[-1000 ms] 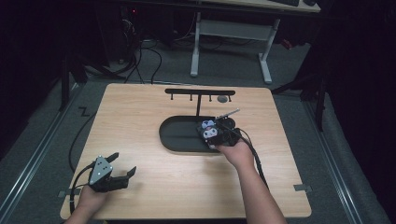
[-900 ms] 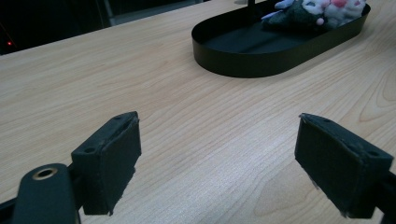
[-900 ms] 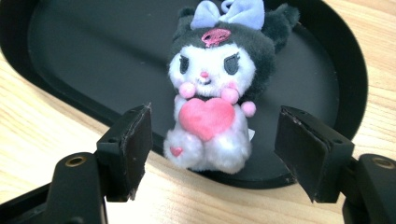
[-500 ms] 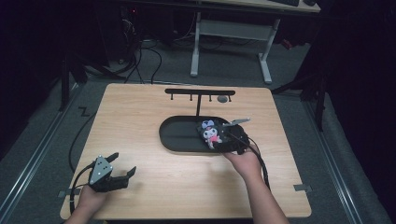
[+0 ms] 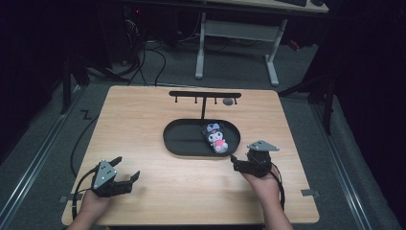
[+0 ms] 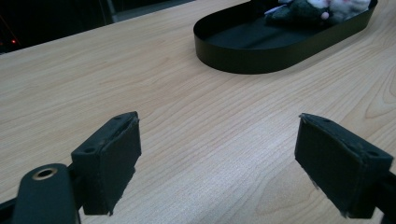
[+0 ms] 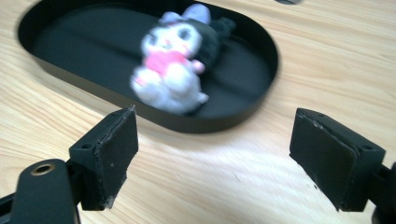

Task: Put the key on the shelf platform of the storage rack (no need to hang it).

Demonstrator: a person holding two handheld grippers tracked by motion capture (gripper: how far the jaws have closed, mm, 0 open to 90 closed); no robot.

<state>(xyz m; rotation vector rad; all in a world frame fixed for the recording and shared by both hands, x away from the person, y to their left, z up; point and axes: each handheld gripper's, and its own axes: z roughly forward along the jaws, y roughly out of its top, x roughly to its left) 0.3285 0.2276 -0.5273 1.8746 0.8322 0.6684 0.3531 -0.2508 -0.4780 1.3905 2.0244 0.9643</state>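
The plush toy (image 5: 215, 137) lies in the right-hand end of the black oval tray (image 5: 182, 139), near the tray's 3 o'clock curve, on its back with its pale face and pink front upward and its dark hood against the tray floor. It looks soft and pile-covered, white at the limbs, pink at the chest, black and lilac about the head. Its picture in the right gripper view is blurred, so finer detail cannot be told.

The tray is thin, matt black, with a low upright wall and rounded ends; it looks like sheet metal, light enough to slide on the smooth, pale wood-grain table (image 5: 158, 187).

The right gripper (image 5: 238, 163) sits at the tray's 5 o'clock, just off the wall, jaws spread wide and holding nothing. The left gripper (image 5: 127, 169) rests well apart at the table's 7 o'clock, also spread and empty.

As I judge it, the chief risk is at the tray's wall: a jaw coming in low could catch the rim and shove or tip the light tray. The toy's softness means a shallow pinch might slip off the pile. At 12 o'clock a black rack with pegs (image 5: 205, 96) stands behind the tray, and a high lift could snag it.
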